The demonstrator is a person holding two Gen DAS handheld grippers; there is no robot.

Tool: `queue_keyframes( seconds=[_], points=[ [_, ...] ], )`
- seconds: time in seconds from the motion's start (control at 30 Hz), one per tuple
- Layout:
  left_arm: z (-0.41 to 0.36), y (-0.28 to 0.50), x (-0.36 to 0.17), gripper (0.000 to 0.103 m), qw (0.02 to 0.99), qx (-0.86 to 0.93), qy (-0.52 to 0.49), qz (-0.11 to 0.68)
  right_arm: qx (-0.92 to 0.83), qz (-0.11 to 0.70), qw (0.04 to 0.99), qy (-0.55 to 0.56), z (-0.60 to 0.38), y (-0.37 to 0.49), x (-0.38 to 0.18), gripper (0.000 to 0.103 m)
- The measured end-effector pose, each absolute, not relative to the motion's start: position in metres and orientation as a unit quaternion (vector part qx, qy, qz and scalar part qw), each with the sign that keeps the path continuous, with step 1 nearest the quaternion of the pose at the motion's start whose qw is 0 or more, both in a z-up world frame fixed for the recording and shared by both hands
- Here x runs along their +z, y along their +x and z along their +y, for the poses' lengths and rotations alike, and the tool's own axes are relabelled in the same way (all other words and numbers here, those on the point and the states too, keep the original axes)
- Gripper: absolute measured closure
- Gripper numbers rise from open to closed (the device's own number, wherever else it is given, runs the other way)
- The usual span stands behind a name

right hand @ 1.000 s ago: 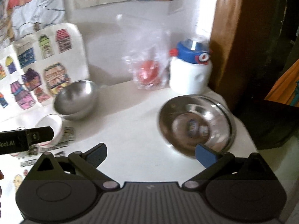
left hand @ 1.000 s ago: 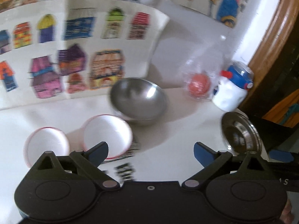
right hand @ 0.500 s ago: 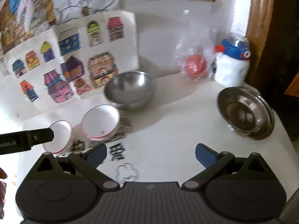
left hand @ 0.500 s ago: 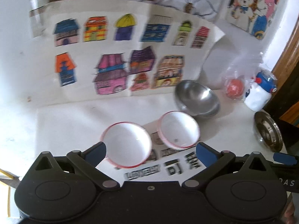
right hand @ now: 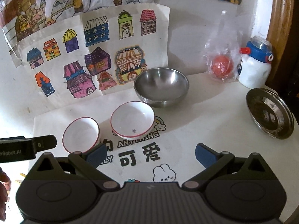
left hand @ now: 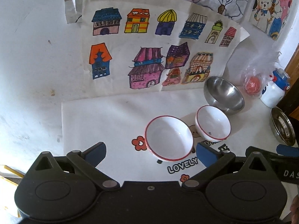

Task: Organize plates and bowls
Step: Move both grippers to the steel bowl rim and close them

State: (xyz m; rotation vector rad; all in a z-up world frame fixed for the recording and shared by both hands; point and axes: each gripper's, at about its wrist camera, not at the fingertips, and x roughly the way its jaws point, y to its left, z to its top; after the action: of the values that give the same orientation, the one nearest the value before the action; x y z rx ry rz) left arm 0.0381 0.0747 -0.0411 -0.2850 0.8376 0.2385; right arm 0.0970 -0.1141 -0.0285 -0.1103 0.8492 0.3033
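Fingers of the left gripper [left hand: 150, 152] are spread wide w/ nothing between them, hovering above the worktop [left hand: 104, 123]; fingers of the right gripper [right hand: 150, 154] likewise spread and empty.

Just ahead of the left fingers, close to the right-hand pad, sits the near white bowl [left hand: 169, 137], red-rimmed, upright. Beside it but apart, further out and to the right, is the second white bowl [left hand: 213, 122]. Beyond that, the steel bowl [left hand: 223, 95] near the wall drawings. Far right of the fingers, at the worktop edge, the steel plate [left hand: 283, 126].

From the right wrist view: near white bowl lies just past the left-hand pad, second white bowl [right hand: 132, 121] ahead-left, steel bowl [right hand: 160, 86] further out, steel plate [right hand: 269, 113] well off to the right. A bagged red ball [right hand: 222, 65] and a white bottle [right hand: 255, 65] stand at the back.

Progress, as I judge it: nothing stacked or grouped yet. All four pieces sit separate, approx in a loose row. Left to do: nest the two white bowls, sort the steel bowl and plate. Left gripper looks best placed for the near bowl.
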Motion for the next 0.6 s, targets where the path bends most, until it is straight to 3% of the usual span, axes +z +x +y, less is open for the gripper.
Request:
queue_keyframes(
  seconds=[0.6],
  points=[
    [0.058, 0.121, -0.038, 0.001, 0.892, 0.145, -0.164, 0.396, 0.159, 0.426, 0.888, -0.062, -0.137, 0.193, -0.034, 0.0]
  ],
)
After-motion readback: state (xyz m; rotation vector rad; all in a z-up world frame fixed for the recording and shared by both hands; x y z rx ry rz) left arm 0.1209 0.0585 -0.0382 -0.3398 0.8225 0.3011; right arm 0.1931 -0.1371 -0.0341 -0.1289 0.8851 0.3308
